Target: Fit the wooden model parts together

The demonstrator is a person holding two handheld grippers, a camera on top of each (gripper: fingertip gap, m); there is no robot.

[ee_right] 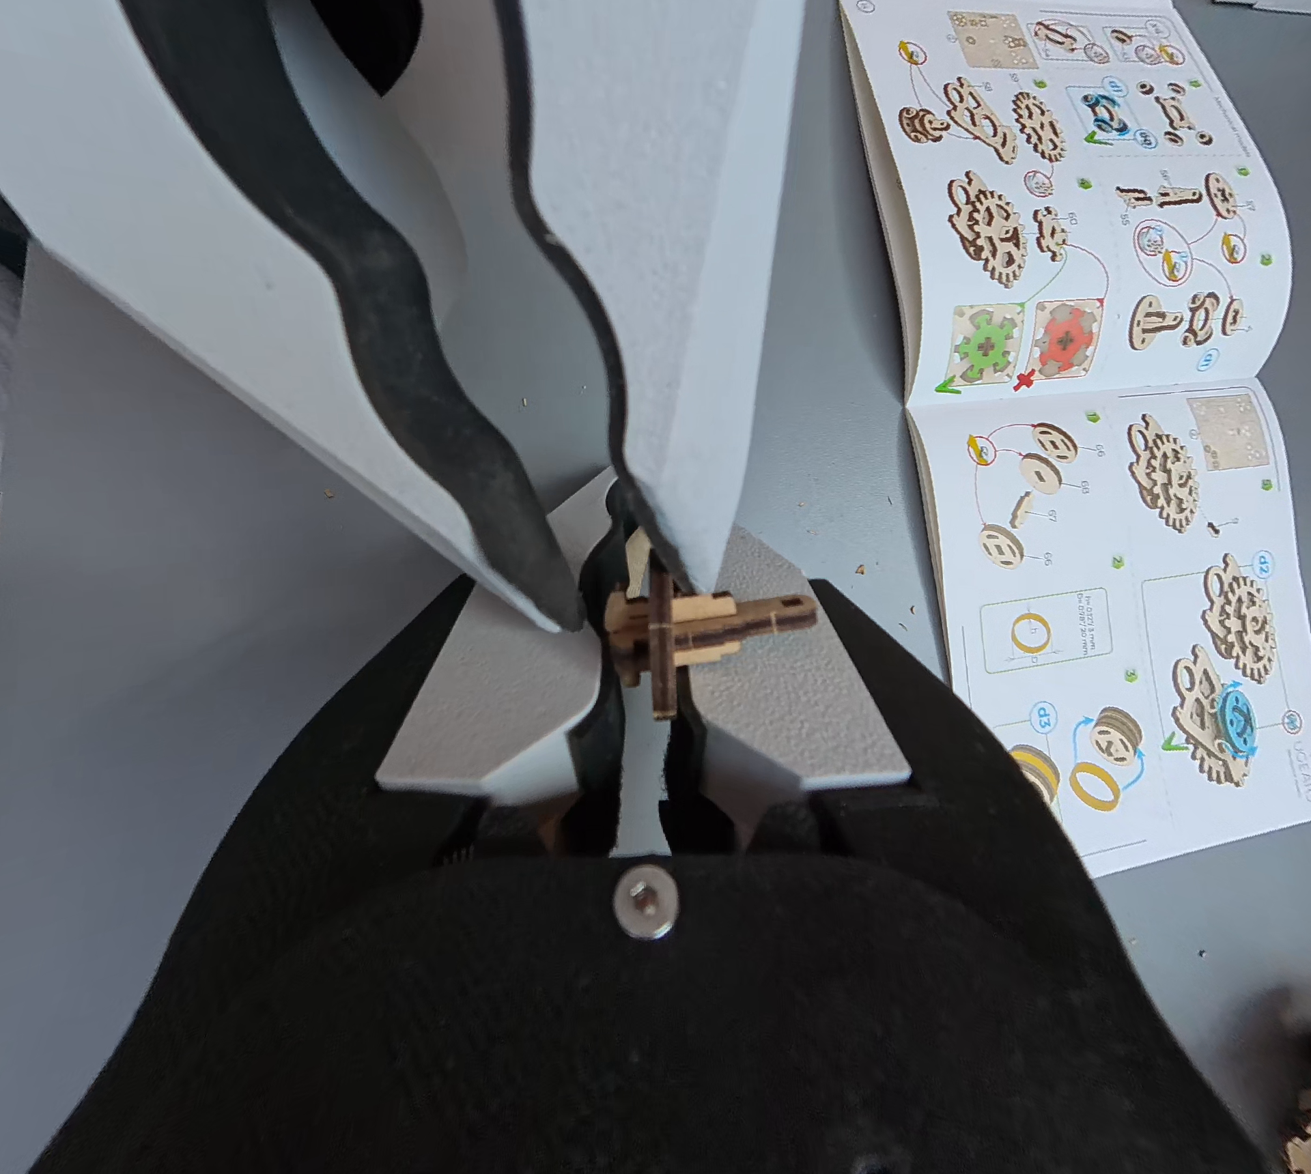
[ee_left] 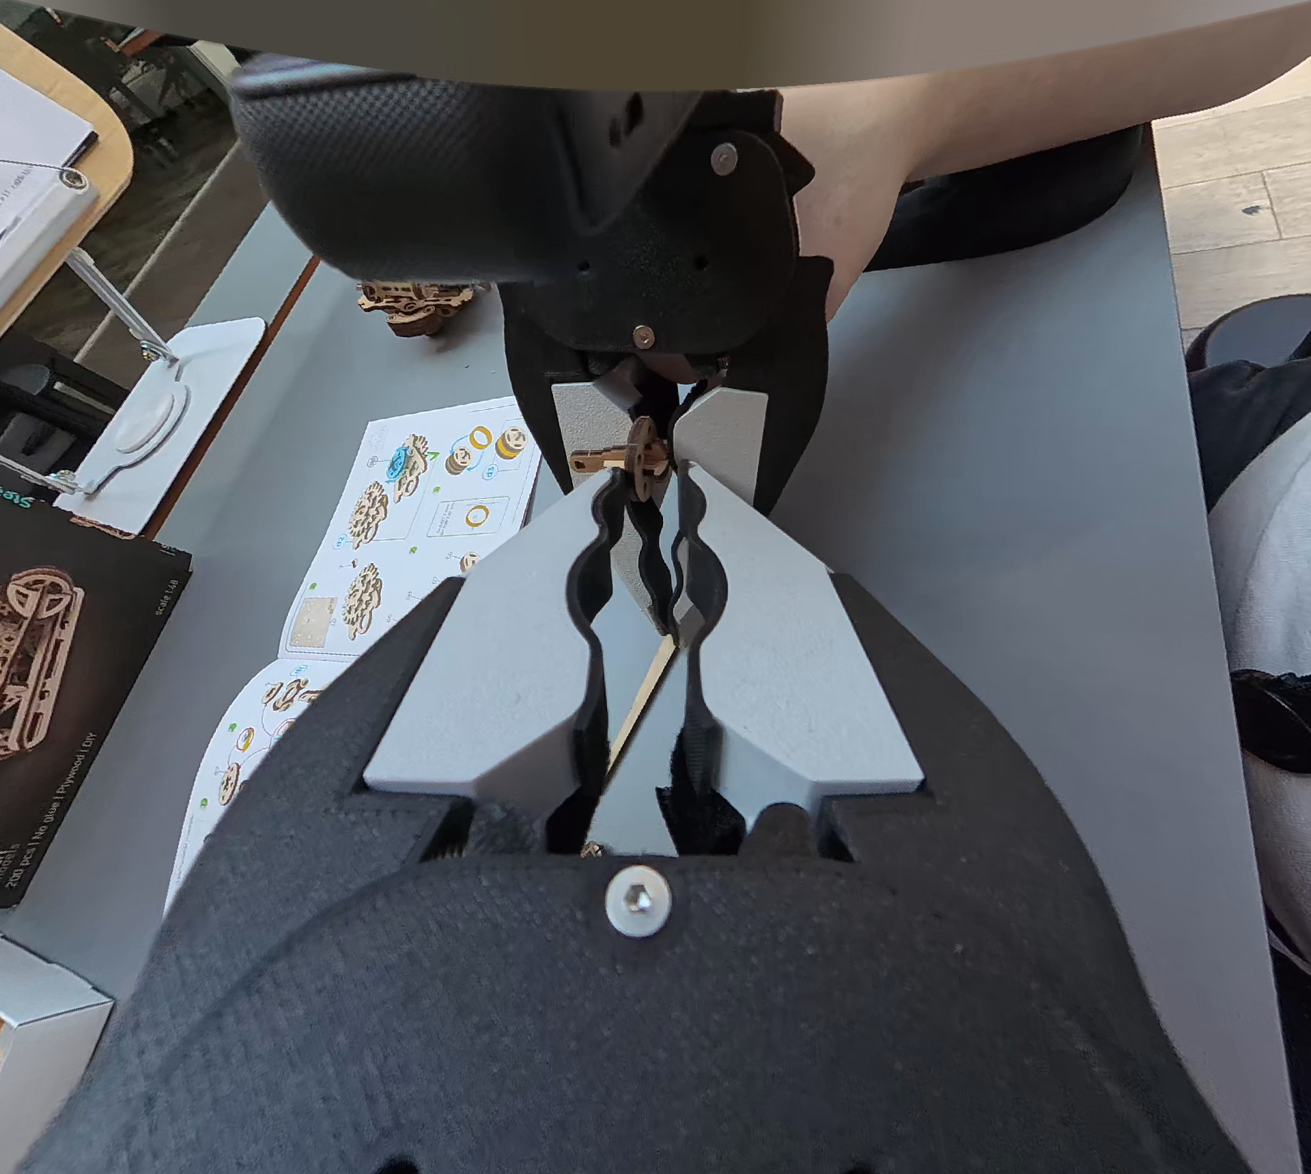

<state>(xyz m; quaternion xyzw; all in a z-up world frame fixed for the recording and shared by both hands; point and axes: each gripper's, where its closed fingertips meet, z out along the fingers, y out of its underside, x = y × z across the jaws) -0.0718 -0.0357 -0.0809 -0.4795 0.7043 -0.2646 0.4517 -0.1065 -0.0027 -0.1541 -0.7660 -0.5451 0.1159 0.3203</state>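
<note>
We grip the wooden disc-and-axle piece [ee_right: 667, 633] in right tongs [ee_right: 649, 665]; left tongs [ee_left: 642, 487] pinch its hub. Light, thin, snappable; hold near the hub.

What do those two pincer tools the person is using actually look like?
Both look alike. The left gripper and right gripper each have a textured black plastic body with a silver screw at its middle. Two pale grey wedge-shaped fingers taper to a point, their inner faces lined with wavy black rubber pads. No cables or markings show.
</note>
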